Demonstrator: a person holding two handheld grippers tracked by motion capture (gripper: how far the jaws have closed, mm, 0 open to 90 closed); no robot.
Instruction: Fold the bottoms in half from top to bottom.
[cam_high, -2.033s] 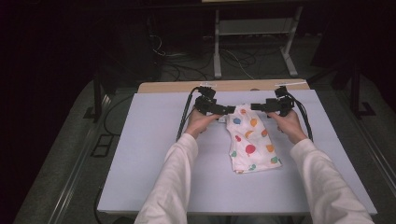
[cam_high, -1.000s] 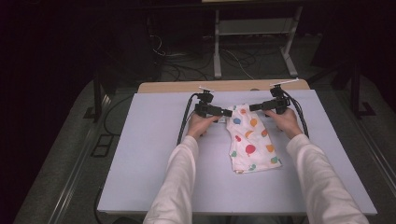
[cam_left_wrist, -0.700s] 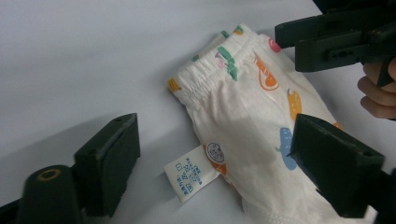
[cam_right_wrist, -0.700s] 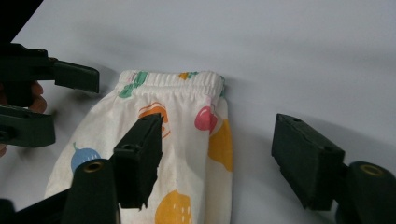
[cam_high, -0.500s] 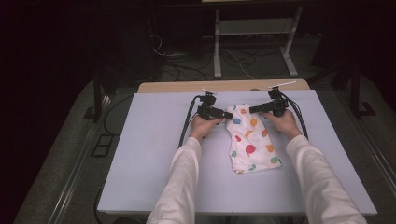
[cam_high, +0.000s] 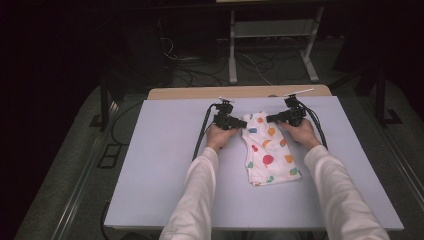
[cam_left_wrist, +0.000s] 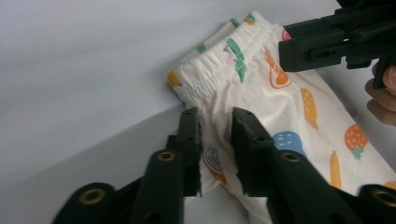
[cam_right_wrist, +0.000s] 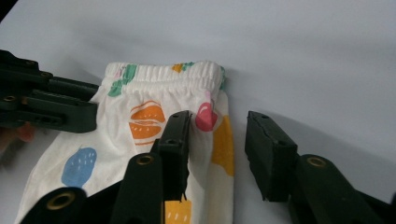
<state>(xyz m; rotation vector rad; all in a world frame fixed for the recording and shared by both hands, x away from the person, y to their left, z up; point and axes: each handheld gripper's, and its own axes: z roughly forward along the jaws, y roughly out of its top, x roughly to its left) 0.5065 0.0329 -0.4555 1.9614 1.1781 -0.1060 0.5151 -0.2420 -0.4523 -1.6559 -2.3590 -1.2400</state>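
White shorts printed with coloured fruit lie flat on the pale table, waistband at the far end. My left gripper lies at the shorts' left edge just below the waistband. Its jaws have just been closing and stand narrow, with the fabric's edge between them; I count my left gripper as open. My right gripper is at the opposite edge. Its jaws have also been closing, and my right gripper stands open, straddling the right hem without pressing on it.
A wooden tabletop edge sits just behind the pale sheet. Beyond it a white metal stand and loose cables rest on the dark floor. Both sleeved forearms reach in from the near edge.
Both pairs of jaws have narrowed around the shorts' side edges near the waistband. The hands have hardly shifted, and the shorts lie as before.
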